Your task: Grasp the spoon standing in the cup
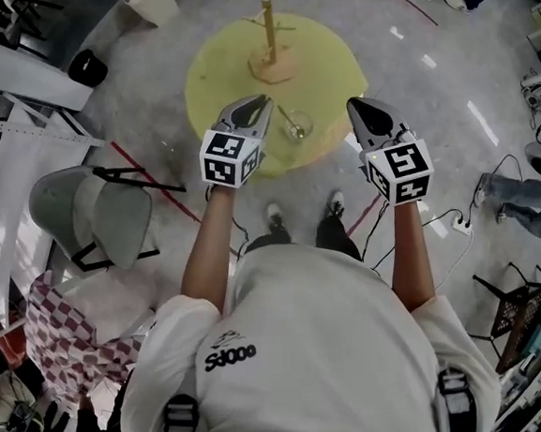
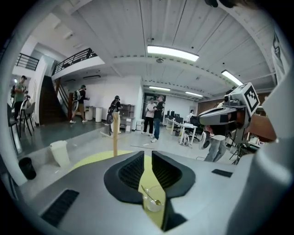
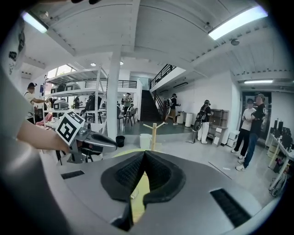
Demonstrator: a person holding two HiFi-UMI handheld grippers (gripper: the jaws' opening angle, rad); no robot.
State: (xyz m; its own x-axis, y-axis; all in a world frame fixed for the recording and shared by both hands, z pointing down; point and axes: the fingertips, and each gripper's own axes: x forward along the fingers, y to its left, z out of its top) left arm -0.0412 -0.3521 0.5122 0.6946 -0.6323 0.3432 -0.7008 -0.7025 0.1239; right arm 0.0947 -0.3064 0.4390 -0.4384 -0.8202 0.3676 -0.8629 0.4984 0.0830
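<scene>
A clear cup (image 1: 296,125) with a metal spoon (image 1: 288,117) leaning in it stands near the front edge of the round yellow table (image 1: 229,63). My left gripper (image 1: 262,99) hovers just left of the cup, above the table's edge. In the left gripper view its jaws (image 2: 148,153) stand a little apart with nothing between the pads; the cup (image 2: 153,199) and spoon (image 2: 150,194) show low in the gap, farther off. My right gripper (image 1: 355,105) hangs to the right of the cup. In its own view the right gripper (image 3: 144,153) has its tips touching, empty.
A wooden mug tree (image 1: 271,31) rises at the table's centre. A grey chair (image 1: 101,211) stands at the left, a white bin (image 1: 151,2) and a black bin (image 1: 88,66) beyond. A power strip with cables (image 1: 459,224) lies on the floor at the right. People stand far off.
</scene>
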